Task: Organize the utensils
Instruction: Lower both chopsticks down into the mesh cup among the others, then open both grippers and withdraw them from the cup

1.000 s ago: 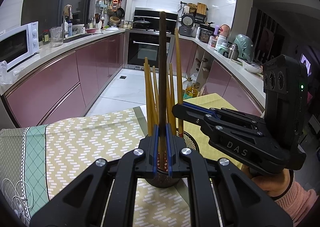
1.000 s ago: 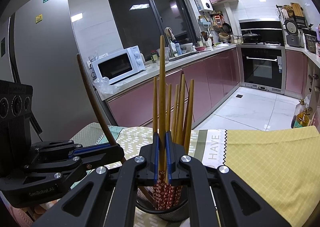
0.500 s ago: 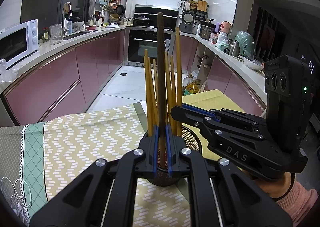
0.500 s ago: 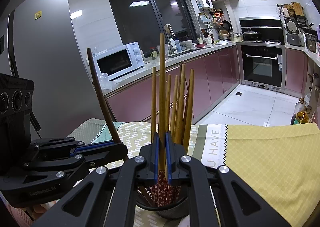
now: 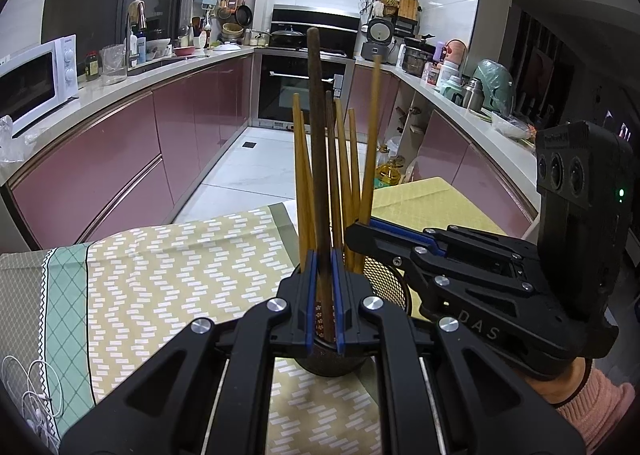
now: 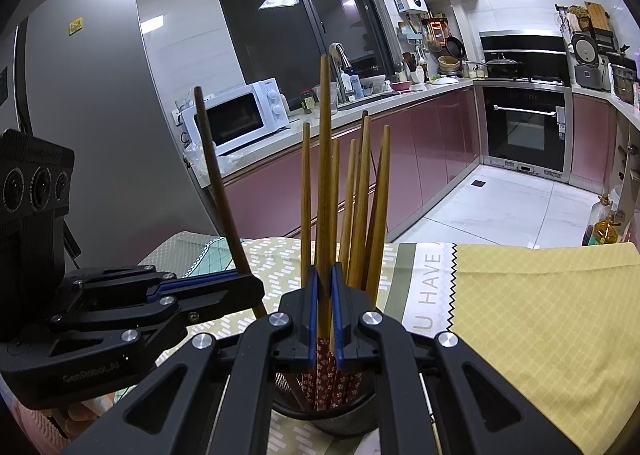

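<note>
With my left claw (image 5: 323,295) clenched on the dark chopstick (image 5: 318,159) and my right claw (image 6: 324,307) on a bamboo chopstick (image 6: 325,175), a careless tug could tip the mesh holder (image 5: 384,287).

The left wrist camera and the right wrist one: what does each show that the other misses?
Only the left wrist view shows the earphone cable on the tablecloth and the counter's green bag. Only the right wrist view shows the grey fridge and the tablecloth's "HAVE" lettering. Both show the mesh holder of chopsticks, the microwave, the left gripper shut on the dark chopstick, and the right gripper shut on a light chopstick.
</note>
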The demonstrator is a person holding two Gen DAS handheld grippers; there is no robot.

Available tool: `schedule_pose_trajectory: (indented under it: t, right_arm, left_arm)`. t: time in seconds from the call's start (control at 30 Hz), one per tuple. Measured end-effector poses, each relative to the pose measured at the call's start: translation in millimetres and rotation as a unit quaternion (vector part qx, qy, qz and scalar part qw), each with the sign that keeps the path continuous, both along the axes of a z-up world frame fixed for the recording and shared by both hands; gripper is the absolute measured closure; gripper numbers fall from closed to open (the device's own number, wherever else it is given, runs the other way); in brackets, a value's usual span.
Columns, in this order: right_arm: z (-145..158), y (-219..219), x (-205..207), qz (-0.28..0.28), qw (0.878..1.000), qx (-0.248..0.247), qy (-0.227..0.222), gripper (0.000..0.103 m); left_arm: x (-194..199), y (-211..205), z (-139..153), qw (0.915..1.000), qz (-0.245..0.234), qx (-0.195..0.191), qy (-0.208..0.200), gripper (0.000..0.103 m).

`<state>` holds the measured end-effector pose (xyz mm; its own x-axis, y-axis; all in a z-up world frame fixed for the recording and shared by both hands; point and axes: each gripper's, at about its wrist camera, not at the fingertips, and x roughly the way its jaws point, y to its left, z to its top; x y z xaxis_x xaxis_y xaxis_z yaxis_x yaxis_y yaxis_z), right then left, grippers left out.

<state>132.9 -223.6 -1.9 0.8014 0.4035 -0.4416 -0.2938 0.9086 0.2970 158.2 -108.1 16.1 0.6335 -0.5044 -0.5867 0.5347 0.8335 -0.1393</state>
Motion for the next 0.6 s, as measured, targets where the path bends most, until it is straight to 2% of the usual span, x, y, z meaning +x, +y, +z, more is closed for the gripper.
schedule_pose_trajectory:
  t: [0.6]
  right_arm:
    - [-0.8, -3.8, 2.1, 0.002, 1.000, -0.003, 0.005, 0.095]
  left_arm:
    - [22.4, -1.9, -8.2, 0.9998, 0.006, -0.001, 0.018, 0.095]
